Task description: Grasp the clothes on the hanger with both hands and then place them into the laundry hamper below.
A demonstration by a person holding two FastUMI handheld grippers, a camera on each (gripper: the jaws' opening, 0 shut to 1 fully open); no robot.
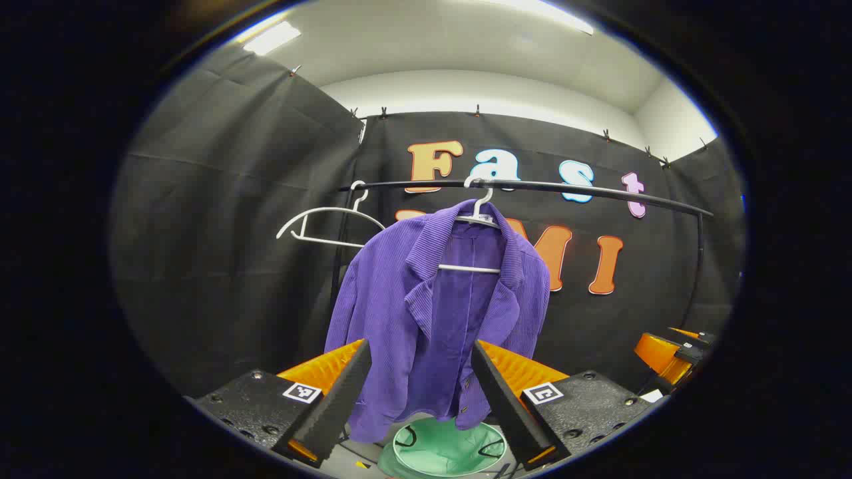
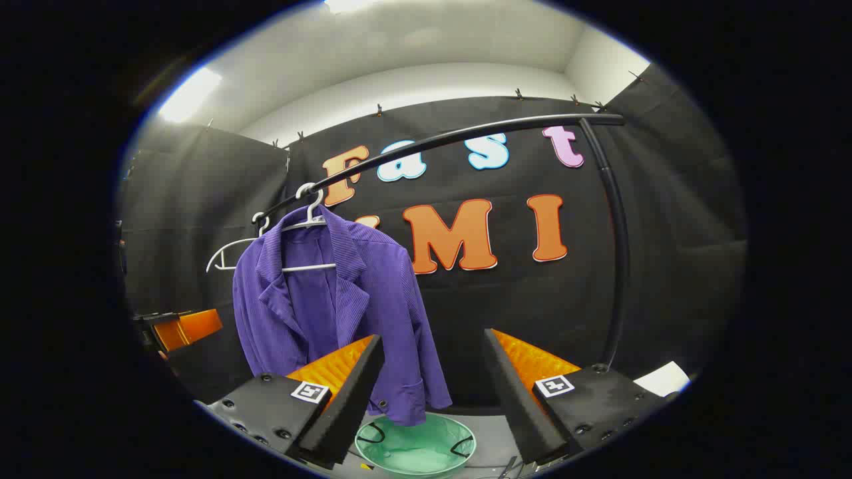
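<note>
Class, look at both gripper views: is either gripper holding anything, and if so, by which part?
Nothing is held. The left gripper and right gripper are both open, short of the purple jacket on its hanger.

In the left gripper view the purple corduroy jacket (image 1: 432, 313) covers most of the white plastic hanger (image 1: 476, 219) that carries it — hook and crossbar peek out — and its hem hides the far rim of the round green laundry hamper (image 1: 447, 451), whose near edge the picture cuts off. The other gripper (image 1: 672, 352) (far right) is partly cut off, so its jaws cannot be judged there.
</note>
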